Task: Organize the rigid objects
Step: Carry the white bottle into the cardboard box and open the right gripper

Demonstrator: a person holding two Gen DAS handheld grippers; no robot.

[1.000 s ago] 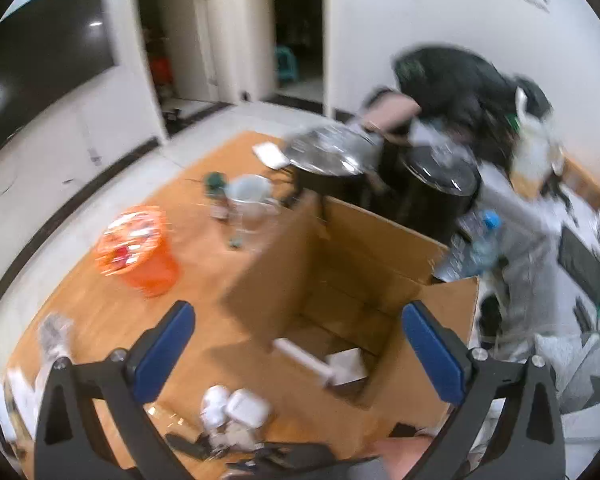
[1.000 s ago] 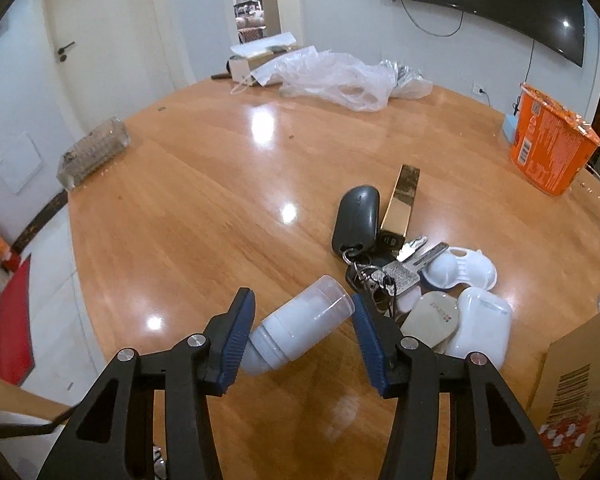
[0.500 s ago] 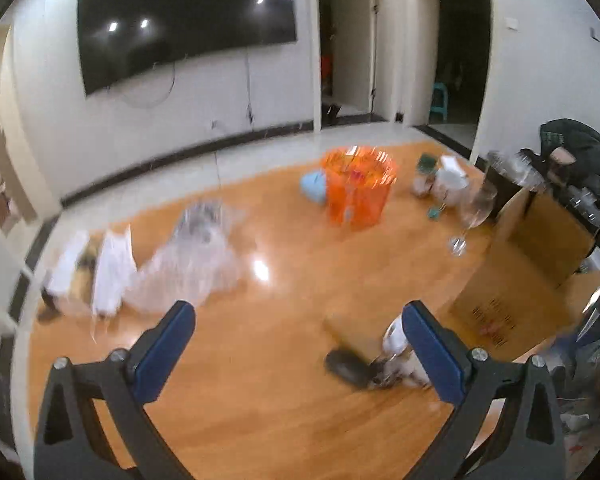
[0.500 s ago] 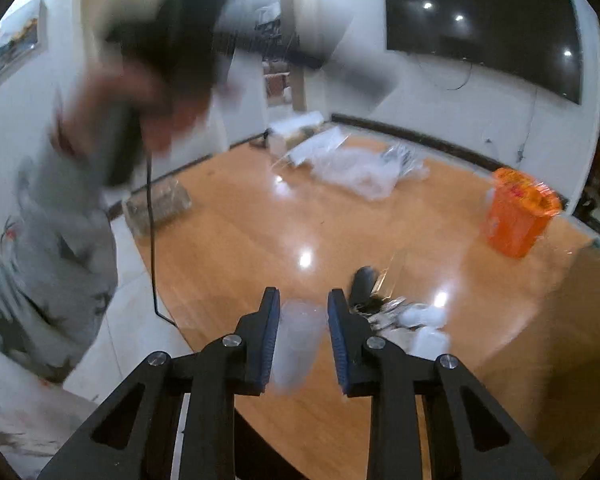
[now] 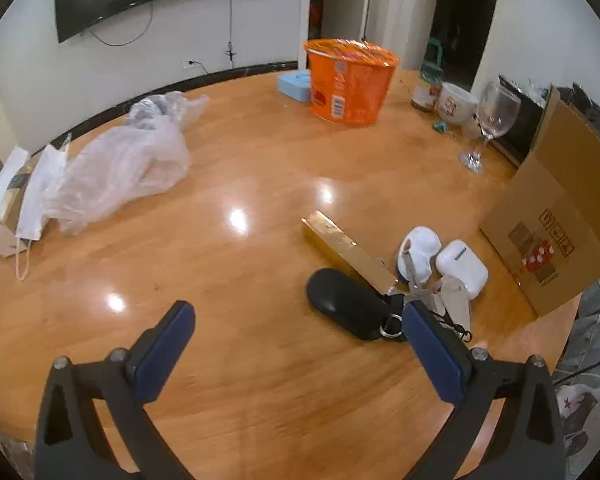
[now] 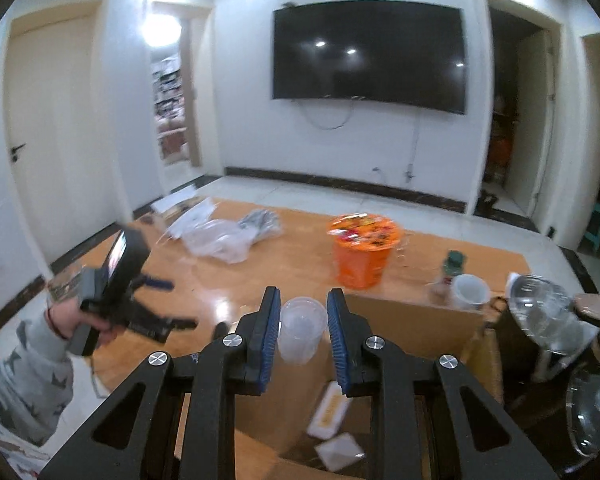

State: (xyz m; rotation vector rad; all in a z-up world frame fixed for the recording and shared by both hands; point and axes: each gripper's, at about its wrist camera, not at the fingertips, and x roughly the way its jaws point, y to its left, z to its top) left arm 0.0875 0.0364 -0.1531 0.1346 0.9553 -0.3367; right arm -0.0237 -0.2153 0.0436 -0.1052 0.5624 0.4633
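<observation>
The left gripper (image 5: 296, 354) hangs over the shiny wooden tabletop (image 5: 240, 160) with its jaws spread wide and nothing between them. The black oval key fob (image 5: 346, 304) lies just ahead, a bit to the right, near the right jaw. Its long side runs slantwise toward the long gold box (image 5: 348, 250). On the right, the right gripper (image 6: 303, 330) pinches a small clear plastic bottle (image 6: 302, 330) above the open brown cardboard box (image 6: 412, 324). I think the left hand is nearer the fob.
</observation>
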